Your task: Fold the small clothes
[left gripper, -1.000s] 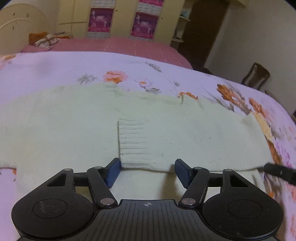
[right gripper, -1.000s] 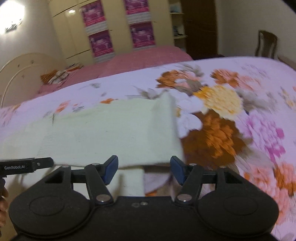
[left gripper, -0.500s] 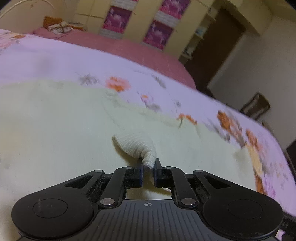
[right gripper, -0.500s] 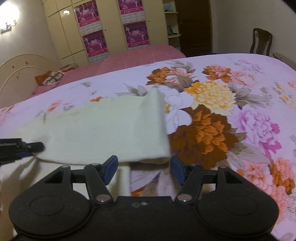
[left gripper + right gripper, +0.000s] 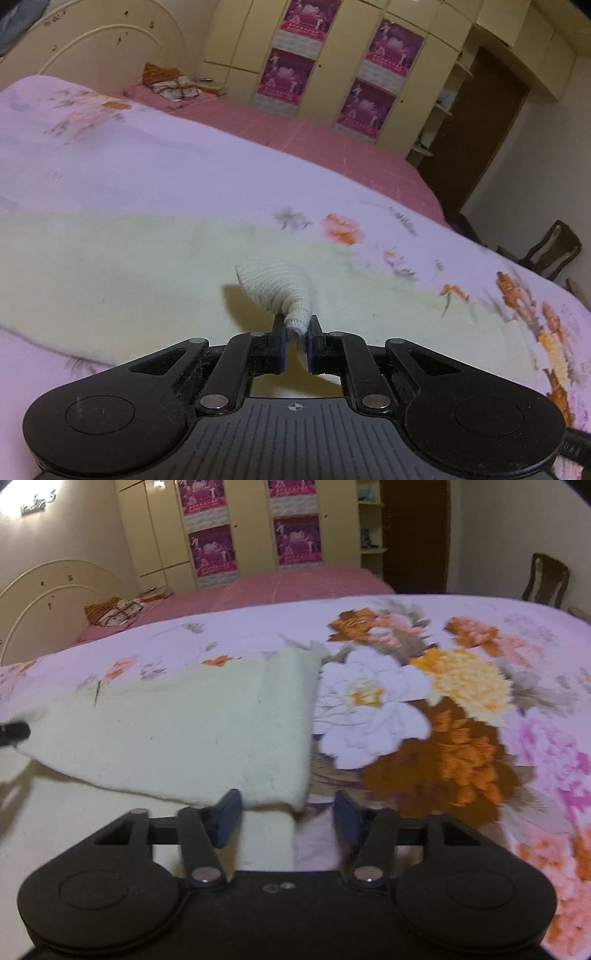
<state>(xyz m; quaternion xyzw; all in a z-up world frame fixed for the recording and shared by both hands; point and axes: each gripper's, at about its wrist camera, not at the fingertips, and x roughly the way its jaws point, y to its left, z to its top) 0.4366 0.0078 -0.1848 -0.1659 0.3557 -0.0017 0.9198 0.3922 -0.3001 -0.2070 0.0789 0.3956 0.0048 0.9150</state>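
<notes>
So the cream knit sweater [image 5: 110,266] was lying spread flat on the floral bedspread [image 5: 461,709], sleeves already folded in by the look of it. The left gripper [image 5: 295,341] was clamped tight on the ribbed cuff [image 5: 284,291], bunching it into a little cone. The right gripper [image 5: 287,818] had just been closing, jaws at a middling gap around the near corner of the hem [image 5: 291,797], pads not pressing on it yet as far as I could tell. It looked soft, light and floppy, so I'd guess it sags wherever it's unsupported. Ribbed edges and corners seemed the safest spots to pinch.
</notes>
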